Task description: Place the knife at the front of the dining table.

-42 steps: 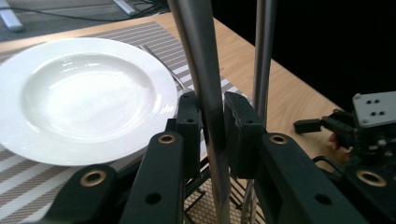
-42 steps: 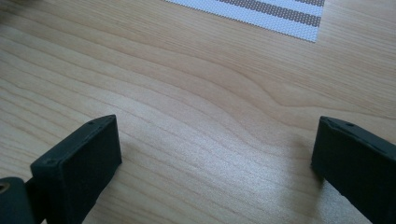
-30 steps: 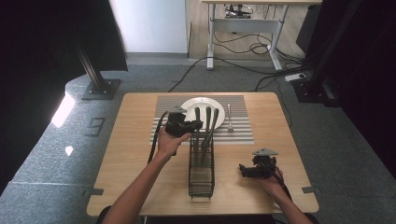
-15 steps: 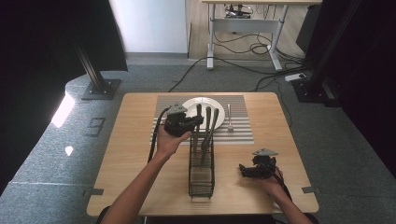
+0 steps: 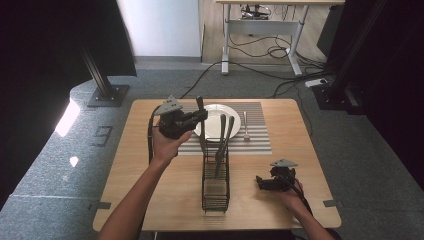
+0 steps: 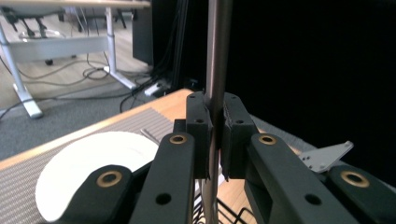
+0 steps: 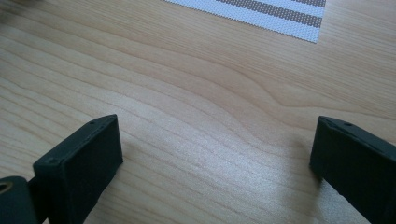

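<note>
A metal utensil (image 6: 217, 56), with only its slim handle in sight, stands upright in the left gripper (image 6: 214, 140), whose jaws are closed tight on it from both sides. In the high view the utensil (image 5: 200, 106) is lifted clear above the near edge of the plate (image 5: 226, 114), up and to the left of the rack (image 5: 216, 175), with the left gripper (image 5: 192, 120) held in the air over the left part of the mat (image 5: 257, 135). Which kind of utensil it is cannot be told. Two more dark handles (image 5: 225, 131) stick up out of the rack's far end. The white plate lies on the striped mat, and a fork (image 5: 245, 125) lies on the mat just right of it. The right gripper (image 5: 264, 182) rests low on the table (image 5: 150, 190) to the right of the rack, well apart from the left one; its jaws are spread wide with bare wood (image 7: 210, 121) between them and nothing in them, and a corner of the mat (image 7: 289, 18) lies beyond.
</note>
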### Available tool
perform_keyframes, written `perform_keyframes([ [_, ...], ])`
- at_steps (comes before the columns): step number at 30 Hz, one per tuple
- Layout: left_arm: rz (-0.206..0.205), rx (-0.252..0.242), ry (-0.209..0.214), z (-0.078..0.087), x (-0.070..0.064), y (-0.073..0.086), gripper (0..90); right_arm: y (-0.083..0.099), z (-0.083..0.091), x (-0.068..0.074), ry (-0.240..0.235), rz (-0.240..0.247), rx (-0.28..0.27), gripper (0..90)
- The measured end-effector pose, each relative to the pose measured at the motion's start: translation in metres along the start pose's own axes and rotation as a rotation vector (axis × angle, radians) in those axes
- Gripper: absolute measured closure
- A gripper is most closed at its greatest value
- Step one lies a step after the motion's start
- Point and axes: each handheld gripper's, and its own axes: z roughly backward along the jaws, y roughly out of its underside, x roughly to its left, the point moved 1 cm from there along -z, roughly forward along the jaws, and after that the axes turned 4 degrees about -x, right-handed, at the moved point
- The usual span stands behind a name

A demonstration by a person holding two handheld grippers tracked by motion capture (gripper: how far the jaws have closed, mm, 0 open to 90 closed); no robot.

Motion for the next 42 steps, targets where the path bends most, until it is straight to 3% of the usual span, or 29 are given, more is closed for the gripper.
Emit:
perform_keyframes([
  [7,-0.014,-0.05,-0.02,0.022,0.002,-0.016,83.7,0.0,0.0,0.0,0.0,-0.002,0.001,2.2],
  [19,-0.004,-0.026,-0.09,0.035,0.019,-0.015,83.7,0.0,0.0,0.0,0.0,-0.001,0.0,2.2],
  [24,-0.005,0.008,-0.131,0.037,0.029,-0.007,83.7,0.0,0.0,0.001,0.0,-0.004,0.001,2.3],
  [35,0.059,0.084,-0.194,0.04,0.062,0.025,83.7,0.0,0.0,0.001,0.001,-0.004,-0.001,2.4],
  [42,0.077,0.132,-0.224,0.034,0.075,0.041,83.7,0.0,0.0,0.001,0.002,-0.004,-0.001,2.4],
])
